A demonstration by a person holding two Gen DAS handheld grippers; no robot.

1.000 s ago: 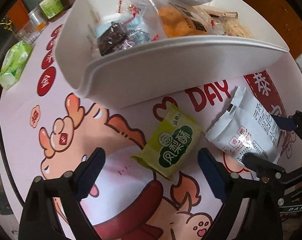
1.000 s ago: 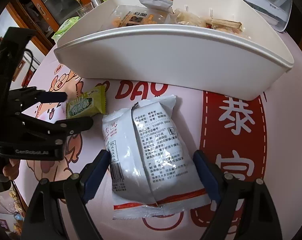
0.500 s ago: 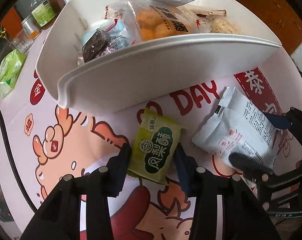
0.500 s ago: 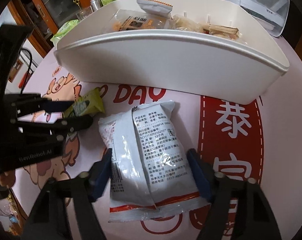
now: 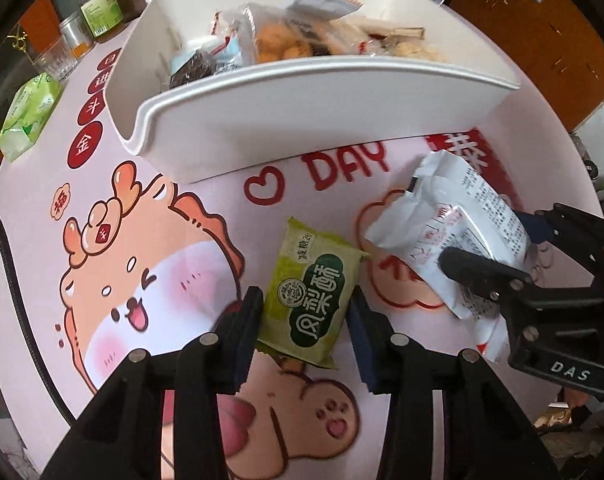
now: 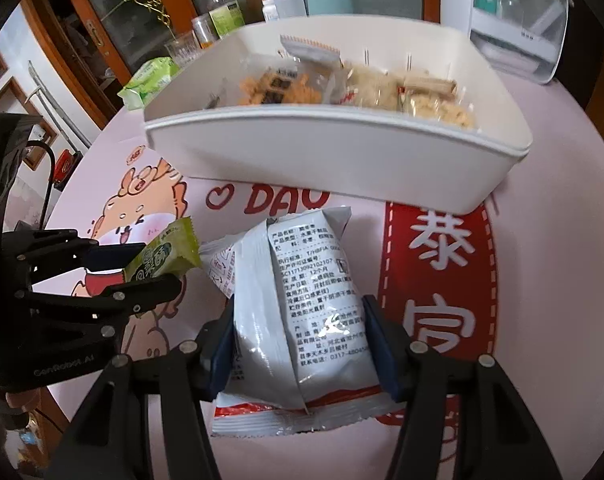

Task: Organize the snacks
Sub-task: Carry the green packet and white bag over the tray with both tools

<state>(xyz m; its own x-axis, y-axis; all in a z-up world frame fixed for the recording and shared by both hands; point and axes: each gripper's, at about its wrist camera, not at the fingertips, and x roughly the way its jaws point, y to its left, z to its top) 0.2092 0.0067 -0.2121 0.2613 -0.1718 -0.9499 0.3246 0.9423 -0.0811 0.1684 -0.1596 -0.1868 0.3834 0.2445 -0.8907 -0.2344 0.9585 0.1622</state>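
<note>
Round table point(image 5: 30, 240) under a pink printed cloth point(image 6: 561, 240): cartoon animal, a red heart and "DAY" in red letters, large white Chinese characters on a red panel at the right. On it, toward the far side, a white plastic bin point(image 5: 302, 120) already loaded with wrapped snacks: orange pieces in clear film, dark brown cake, pale crumbly bars, a silver packet with a zigzag edge standing at the back.

Nearer than the bin, two packets. Silver-white pouch point(image 6: 302, 300), its back panel covered in small black Chinese print with a red band at the bottom edge; pinched by the sides between the blue pads of the right gripper point(image 6: 302, 344), jaws just closed further onto it, foil buckled inward. Just to its left, smaller green pastry packet point(image 5: 313, 300) with a dark green oval, white characters and a round seal; clamped by the long edges in the left gripper point(image 5: 302, 320), held narrow, jaws just closed down. Packet corner close to the pouch; touching or not, cannot tell.

"DAS" in white on the right gripper's body; "GenRobot.AI" on the left one.

Behind the bin: green tissue pack point(image 5: 26, 116), green-labelled bottle point(image 5: 100, 4), glass tumbler point(image 6: 182, 50).
</note>
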